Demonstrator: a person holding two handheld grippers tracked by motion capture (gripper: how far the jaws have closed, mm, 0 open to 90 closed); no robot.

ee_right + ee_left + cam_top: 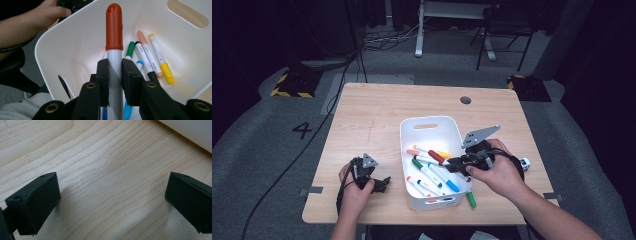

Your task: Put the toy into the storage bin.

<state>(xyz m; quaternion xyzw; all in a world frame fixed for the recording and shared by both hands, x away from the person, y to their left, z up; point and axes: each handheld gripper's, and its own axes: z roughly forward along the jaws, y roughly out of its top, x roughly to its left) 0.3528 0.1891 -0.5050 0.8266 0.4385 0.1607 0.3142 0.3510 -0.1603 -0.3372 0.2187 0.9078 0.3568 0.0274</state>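
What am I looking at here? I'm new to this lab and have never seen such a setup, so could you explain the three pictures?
No robot here: a person at a wooden table holds a hand-operated two-jaw gripper in each hand. The high view comes from a camera above the person, looking down on the table. The other two pictures come from small cameras riding on the grippers, looking along their black jaws.

On the table stands a white bin holding several coloured markers; a green marker lies outside, at its near corner.

The right gripper is shut on a red-capped marker, holding it over the bin. The left gripper rests to the left of the bin; its view shows the jaws wide open with bare wood between them.
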